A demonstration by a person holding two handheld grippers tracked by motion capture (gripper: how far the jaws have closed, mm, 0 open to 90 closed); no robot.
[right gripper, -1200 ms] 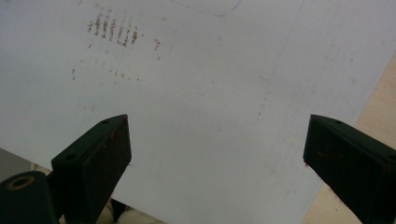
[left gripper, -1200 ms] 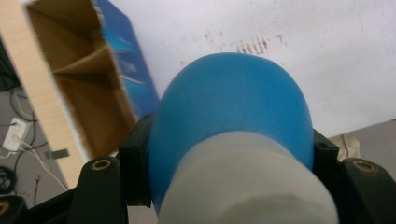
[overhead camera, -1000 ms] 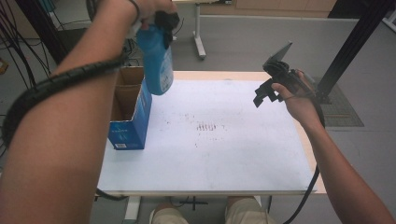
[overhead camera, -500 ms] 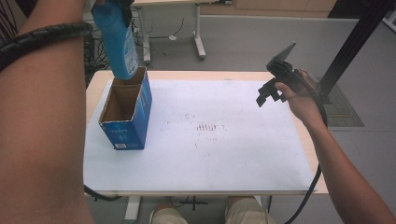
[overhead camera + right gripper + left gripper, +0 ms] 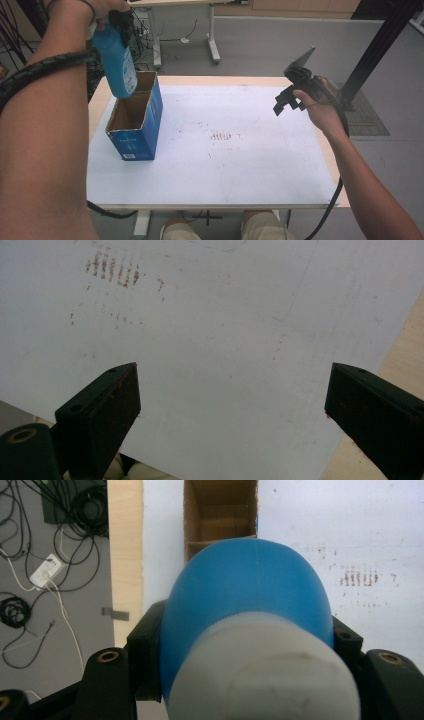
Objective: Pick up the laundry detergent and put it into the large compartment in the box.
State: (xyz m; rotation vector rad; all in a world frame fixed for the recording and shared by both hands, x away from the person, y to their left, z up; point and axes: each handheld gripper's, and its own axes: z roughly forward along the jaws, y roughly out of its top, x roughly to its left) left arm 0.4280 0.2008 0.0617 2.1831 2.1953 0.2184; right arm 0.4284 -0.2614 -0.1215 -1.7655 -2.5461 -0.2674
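Overhead, one blue bottle [image 5: 116, 62] with a white cap is hanging from the left hand-held gripper [image 5: 121, 21], its base tilting over the far left corner of one open blue cardboard box [image 5: 135, 125]. That box is the single container standing on the tabletop [image 5: 250, 170], near its left edge, and its opening is showing a bare brown inside. Two hand-held grippers are showing in the high view, one in each hand. In the left gripper view the black jaws are pressing on both sides of the bottle [image 5: 247, 610] just below the white cap, so the left one is clamping it firmly, and the box opening [image 5: 220, 515] is lying straight beyond the bottle's rounded base. The right hand-held gripper [image 5: 287, 100] is hovering above the right part of the tabletop, well apart from the box; in the right gripper view its jaws are standing wide apart with nothing between them, above the white sheet with its one patch of reddish-brown marks [image 5: 112, 272]. Compared with a second ago, the bottle is sitting further left and lower against the box, while the right hand is staying where it was
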